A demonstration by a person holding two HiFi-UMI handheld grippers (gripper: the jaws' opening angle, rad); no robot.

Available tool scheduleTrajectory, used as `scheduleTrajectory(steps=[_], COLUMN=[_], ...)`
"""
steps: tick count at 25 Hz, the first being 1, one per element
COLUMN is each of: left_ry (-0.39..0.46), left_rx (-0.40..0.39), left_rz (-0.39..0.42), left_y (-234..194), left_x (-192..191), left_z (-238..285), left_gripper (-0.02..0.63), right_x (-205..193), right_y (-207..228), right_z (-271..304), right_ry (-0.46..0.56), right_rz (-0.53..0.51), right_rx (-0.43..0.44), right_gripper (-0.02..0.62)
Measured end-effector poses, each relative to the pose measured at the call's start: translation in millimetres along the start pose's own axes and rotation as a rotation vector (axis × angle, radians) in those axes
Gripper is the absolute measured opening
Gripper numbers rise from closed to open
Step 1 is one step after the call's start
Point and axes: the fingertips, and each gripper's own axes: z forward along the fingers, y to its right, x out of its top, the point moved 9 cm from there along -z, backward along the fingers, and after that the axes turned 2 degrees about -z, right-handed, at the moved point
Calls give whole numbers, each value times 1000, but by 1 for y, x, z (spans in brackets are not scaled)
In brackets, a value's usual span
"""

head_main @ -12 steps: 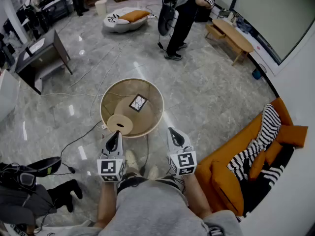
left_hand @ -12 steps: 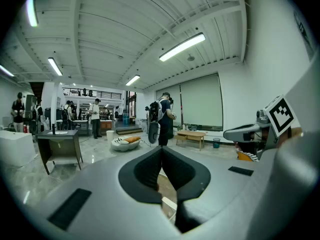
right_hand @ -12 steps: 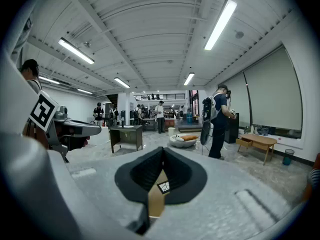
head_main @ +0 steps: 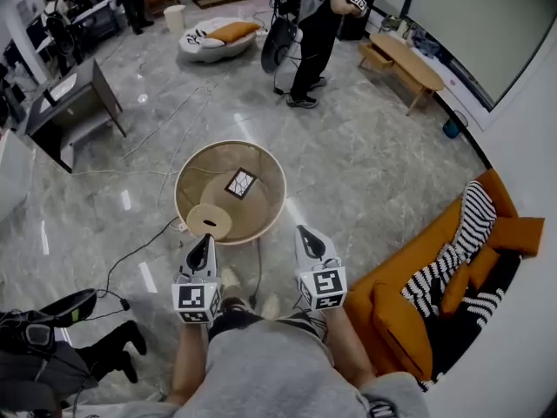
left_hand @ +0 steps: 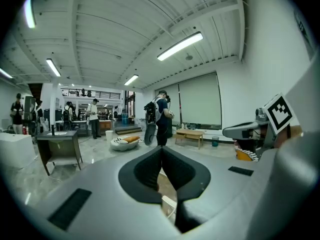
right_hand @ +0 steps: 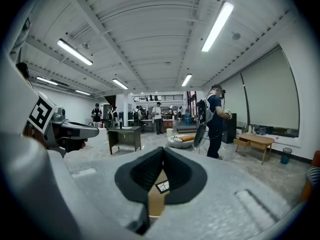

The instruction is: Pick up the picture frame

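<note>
A small black picture frame (head_main: pixel 241 182) lies flat on a round light-wood table (head_main: pixel 265 212), toward its far side. My left gripper (head_main: pixel 202 244) hovers just short of the table's near edge, its jaws pressed together and empty. My right gripper (head_main: pixel 304 234) hangs level with it to the right, also shut with nothing held. In the right gripper view the picture frame (right_hand: pixel 162 186) shows through the notch below the closed jaws. In the left gripper view only a sliver of the table (left_hand: pixel 166 186) shows past the jaws; the picture frame is hidden there.
A round wooden disc (head_main: pixel 209 221) lies on the table's near left part. An orange sofa (head_main: pixel 418 303) with striped cushions stands at right. Cables (head_main: pixel 130 255) trail over the marble floor. A person (head_main: pixel 318 33) stands farther off, beside a low wooden bench (head_main: pixel 409 64). A grey desk (head_main: pixel 70 103) stands at left.
The view has shifted slightly, so the table and the room sit a little lower and further left in the picture. Both grippers keep their places and stay shut.
</note>
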Motion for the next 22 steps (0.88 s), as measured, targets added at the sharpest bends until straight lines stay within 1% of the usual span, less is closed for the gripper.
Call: scheduleTrajectory(steps=[6,12,17,22], left_ry=[-20,-34,-45,-63], left_rx=[-18,-47,-64,-70], left_rz=[10,16,14,5], left_y=[11,14,16,7], left_x=[0,2,2,7], left_z=[6,31,70,126], left_gripper=[18,18,18,18], right_x=[-3,-10,-17,-19], right_y=[8,19,43,71], right_z=[-6,1,22,69], right_ry=[-8,-22,-51,-80], right_rz=[11,29,35,46], right_rx=[-9,-32,-40,-25], right_gripper=[-2,-2,0,-2])
